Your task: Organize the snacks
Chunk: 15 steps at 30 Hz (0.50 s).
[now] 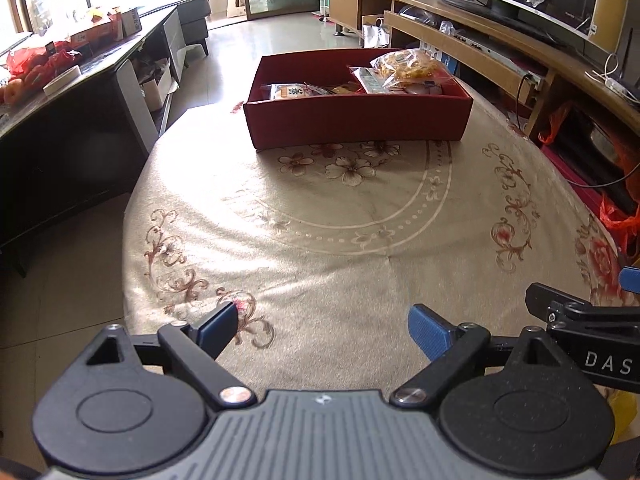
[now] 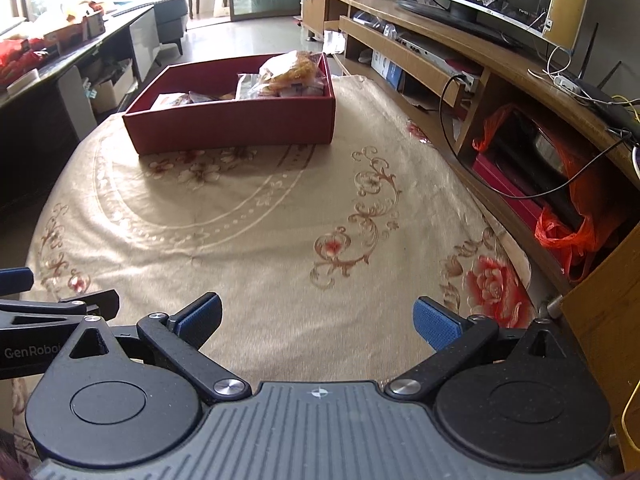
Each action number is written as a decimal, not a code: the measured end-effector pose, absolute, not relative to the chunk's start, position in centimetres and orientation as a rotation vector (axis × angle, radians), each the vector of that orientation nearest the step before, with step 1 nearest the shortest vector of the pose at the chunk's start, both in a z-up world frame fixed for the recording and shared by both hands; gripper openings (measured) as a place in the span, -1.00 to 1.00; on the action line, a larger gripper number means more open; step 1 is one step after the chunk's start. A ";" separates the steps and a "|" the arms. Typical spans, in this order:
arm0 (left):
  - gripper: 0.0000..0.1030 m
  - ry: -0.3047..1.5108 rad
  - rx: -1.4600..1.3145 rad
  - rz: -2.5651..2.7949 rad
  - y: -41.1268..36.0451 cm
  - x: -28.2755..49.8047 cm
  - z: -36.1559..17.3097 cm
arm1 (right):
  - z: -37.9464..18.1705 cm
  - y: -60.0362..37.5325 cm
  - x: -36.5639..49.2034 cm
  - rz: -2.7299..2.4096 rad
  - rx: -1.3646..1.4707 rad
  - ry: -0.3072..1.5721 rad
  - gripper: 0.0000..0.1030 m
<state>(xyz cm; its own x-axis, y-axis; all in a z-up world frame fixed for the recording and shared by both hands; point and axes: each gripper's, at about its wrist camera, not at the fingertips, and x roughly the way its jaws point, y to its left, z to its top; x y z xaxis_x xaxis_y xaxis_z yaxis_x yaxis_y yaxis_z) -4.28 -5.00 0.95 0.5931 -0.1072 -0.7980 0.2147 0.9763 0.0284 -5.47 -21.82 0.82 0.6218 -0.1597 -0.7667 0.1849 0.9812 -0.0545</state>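
A dark red box (image 1: 356, 120) (image 2: 232, 124) stands at the far side of the cloth-covered table. Inside it lie several snack packets, among them a clear bag of yellow snacks (image 1: 408, 65) (image 2: 294, 66) in the right part and flat packets (image 1: 290, 91) (image 2: 172, 101) in the left part. My left gripper (image 1: 324, 330) hovers open over the near part of the cloth, with nothing between its blue pads. My right gripper (image 2: 318, 322) is open and empty too, just to the right of the left one. Both are well short of the box.
The floral tablecloth (image 1: 320, 220) (image 2: 260, 220) covers a round table. A wooden TV stand (image 1: 520, 44) (image 2: 460, 44) with cables and an orange bag (image 2: 568, 236) runs along the right. A dark side table (image 1: 60, 92) with red bags stands at the left.
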 end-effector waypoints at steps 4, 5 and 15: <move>0.72 0.898 0.134 -0.181 -4.9 -4.9 1.1 | 0.8 -21.7 -6.0 -0.189 0.032 0.875 0.99; 0.72 0.892 0.140 -0.179 -4.9 -5.0 1.1 | 0.8 -21.7 -6.0 -0.187 0.032 0.875 0.99; 0.72 0.855 0.159 -0.163 -5.3 -5.5 1.4 | 0.9 -21.9 -6.1 -0.181 0.035 0.868 0.99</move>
